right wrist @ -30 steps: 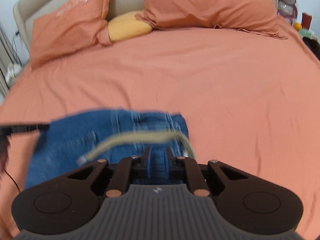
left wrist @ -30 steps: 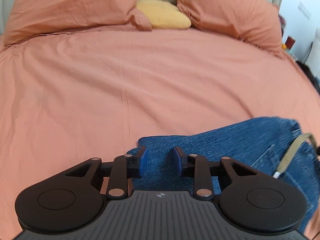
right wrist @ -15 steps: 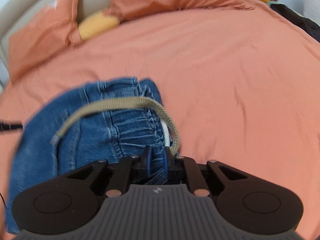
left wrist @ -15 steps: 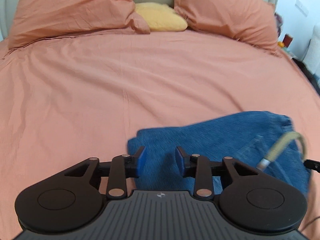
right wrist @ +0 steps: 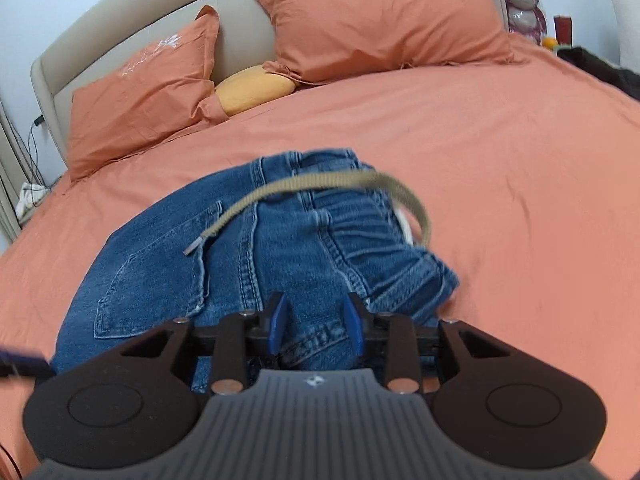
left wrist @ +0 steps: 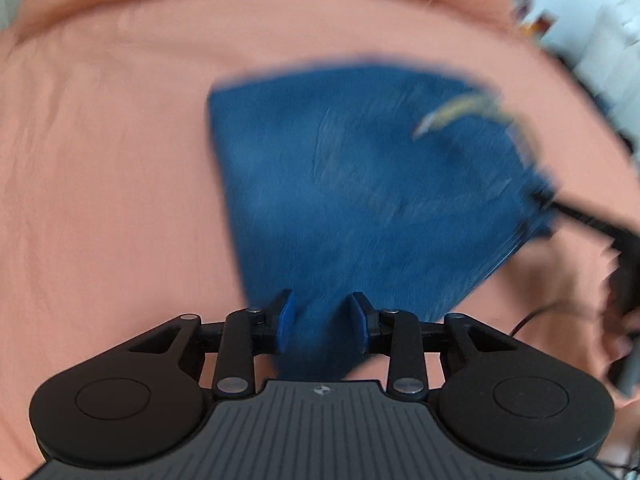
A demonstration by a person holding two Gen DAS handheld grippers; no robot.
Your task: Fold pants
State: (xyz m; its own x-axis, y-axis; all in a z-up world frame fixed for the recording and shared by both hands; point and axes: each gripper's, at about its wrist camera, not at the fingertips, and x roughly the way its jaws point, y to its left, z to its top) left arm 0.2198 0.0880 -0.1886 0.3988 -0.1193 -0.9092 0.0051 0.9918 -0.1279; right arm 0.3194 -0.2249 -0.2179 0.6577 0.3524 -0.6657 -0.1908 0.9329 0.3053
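Note:
Folded blue jeans (right wrist: 280, 260) lie on the orange bedsheet (right wrist: 500, 160), back pocket up, with a khaki drawstring (right wrist: 320, 184) looping over the waistband. My right gripper (right wrist: 316, 324) stands over the waistband's near edge. Its jaws are opening, and the denim lies between the pads without being pinched. The left wrist view is blurred: the jeans (left wrist: 380, 184) spread ahead and taper to a bunch between the pads of my left gripper (left wrist: 322, 320), whose jaws are closing on it. A dark finger of the right gripper (left wrist: 560, 210) shows at the jeans' right edge.
Two orange pillows (right wrist: 380, 16) (right wrist: 140, 92) and a yellow cushion (right wrist: 252, 88) lean on the beige headboard (right wrist: 120, 40). A dark garment (right wrist: 600, 68) lies at the bed's right edge, with small items behind it. Broad bare sheet lies to the right of the jeans and beyond them.
The right jaws went from pinched on the waistband to apart, and the jeans settled on the bed. The left gripper pulled back and tilted down, the denim still between its pads.

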